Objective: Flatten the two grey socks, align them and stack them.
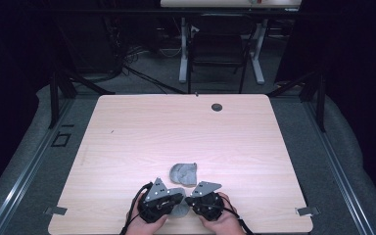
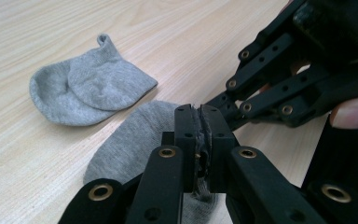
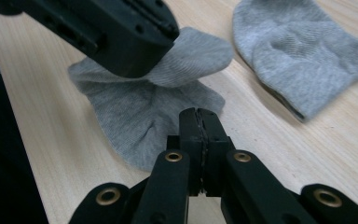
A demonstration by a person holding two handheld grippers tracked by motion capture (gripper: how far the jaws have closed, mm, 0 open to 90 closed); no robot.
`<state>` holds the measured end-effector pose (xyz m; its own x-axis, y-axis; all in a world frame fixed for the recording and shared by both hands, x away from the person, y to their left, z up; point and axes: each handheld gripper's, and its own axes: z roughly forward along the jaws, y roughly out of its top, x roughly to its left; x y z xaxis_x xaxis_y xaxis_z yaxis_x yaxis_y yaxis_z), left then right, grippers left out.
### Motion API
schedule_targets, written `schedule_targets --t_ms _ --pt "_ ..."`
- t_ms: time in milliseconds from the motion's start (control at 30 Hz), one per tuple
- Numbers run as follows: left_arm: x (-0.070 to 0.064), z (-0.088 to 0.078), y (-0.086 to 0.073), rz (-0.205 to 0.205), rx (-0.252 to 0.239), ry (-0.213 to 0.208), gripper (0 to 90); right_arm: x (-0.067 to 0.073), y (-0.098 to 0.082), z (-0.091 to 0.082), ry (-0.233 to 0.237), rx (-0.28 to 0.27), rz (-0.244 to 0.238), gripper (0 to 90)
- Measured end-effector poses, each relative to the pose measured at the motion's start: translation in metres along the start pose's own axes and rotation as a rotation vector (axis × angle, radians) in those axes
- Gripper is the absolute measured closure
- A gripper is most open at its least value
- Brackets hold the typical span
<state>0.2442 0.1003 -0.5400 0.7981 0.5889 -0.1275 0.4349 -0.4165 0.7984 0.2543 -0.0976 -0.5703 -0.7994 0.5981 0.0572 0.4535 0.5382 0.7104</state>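
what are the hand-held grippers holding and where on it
Both pinch the near sock: the left hand-held gripper and the right hand-held gripper each grip its edge.

Overhead light falls evenly on my table, brightest mid-surface, while the room around it sits dark. Shadows stay soft. My near jaws blur slightly in both close views.

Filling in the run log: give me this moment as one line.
left gripper: shut on flat grey fabric sock | right gripper: shut on same sock edge | folded grey sock: apart, on wooden table
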Motion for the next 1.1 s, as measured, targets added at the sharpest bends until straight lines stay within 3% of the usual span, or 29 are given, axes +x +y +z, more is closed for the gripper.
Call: schedule_targets --t_ms 333,600,967,1100 --pt "0.005 -0.01 0.0 0.01 -0.024 0.014 86.9 0.002 -0.002 0.008 -0.003 0.016 -0.017 89.6" --pt "0.015 -0.022 0.0 -0.016 -0.041 0.041 86.8 -0.002 -0.006 0.001 -0.065 0.029 0.013 89.7" --pt "0.025 -0.031 -0.016 -0.022 0.031 0.091 86.3 -0.009 -0.013 -0.012 -0.107 0.065 0.063 89.6" --pt "0.03 -0.032 -0.023 -0.075 0.053 0.099 85.4 -0.009 -0.013 -0.013 -0.116 0.08 0.056 89.6"
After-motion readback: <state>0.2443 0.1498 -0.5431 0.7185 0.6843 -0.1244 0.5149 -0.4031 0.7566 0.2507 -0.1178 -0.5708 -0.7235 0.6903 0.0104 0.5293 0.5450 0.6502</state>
